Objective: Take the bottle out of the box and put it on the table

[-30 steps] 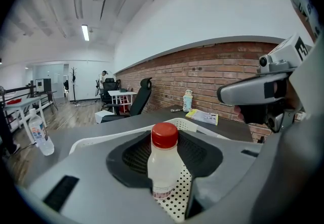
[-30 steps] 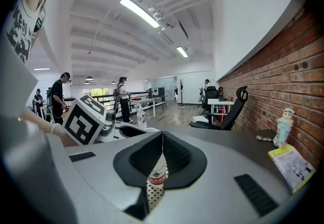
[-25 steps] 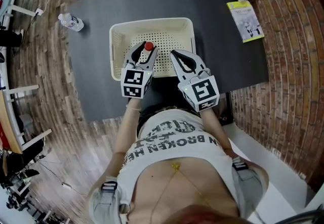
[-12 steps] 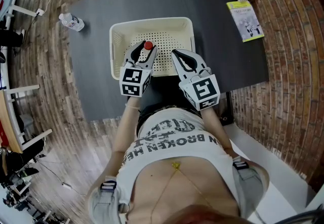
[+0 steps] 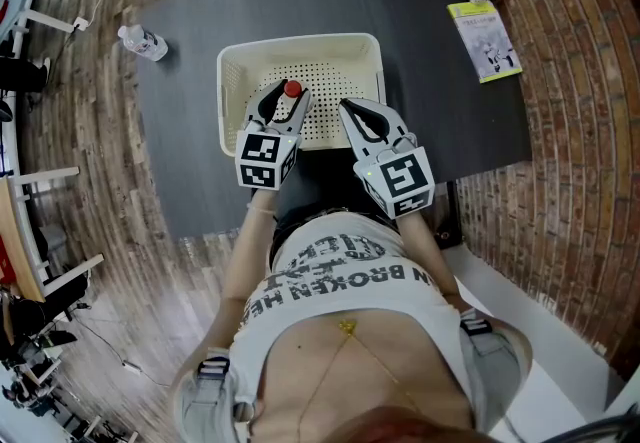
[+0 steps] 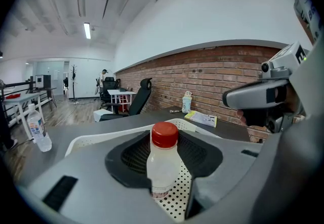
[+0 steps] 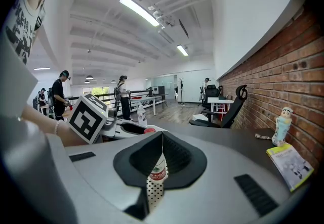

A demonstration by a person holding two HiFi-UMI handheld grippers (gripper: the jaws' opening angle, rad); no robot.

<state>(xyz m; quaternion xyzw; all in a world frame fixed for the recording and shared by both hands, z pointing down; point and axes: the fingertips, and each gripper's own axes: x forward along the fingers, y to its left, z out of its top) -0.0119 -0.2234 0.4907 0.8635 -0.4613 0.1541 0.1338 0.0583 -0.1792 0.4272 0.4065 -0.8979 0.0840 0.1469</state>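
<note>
Nearest the camera, a shirt (image 5: pixel 340 281) reads "IN BROKEN". Beyond, the dark surface (image 5: pixel 430 51) carries a cream perforated box (image 5: pixel 232 81). Left tongs (image 5: pixel 285 97) clasp the upright red-capped bottle (image 6: pixel 163 167) standing inside the box; right tongs (image 5: pixel 345 110), pressed together and empty, hover just right of it. The bottle's red-and-green label (image 7: pixel 158 171) is too small to read.

The left gripper (image 5: pixel 285 103) and the right gripper (image 5: pixel 348 111) are held forward, side by side, close before the body. The left jaws are closed on the bottle (image 6: pixel 163 165). The right jaws are together and hold nothing.
</note>
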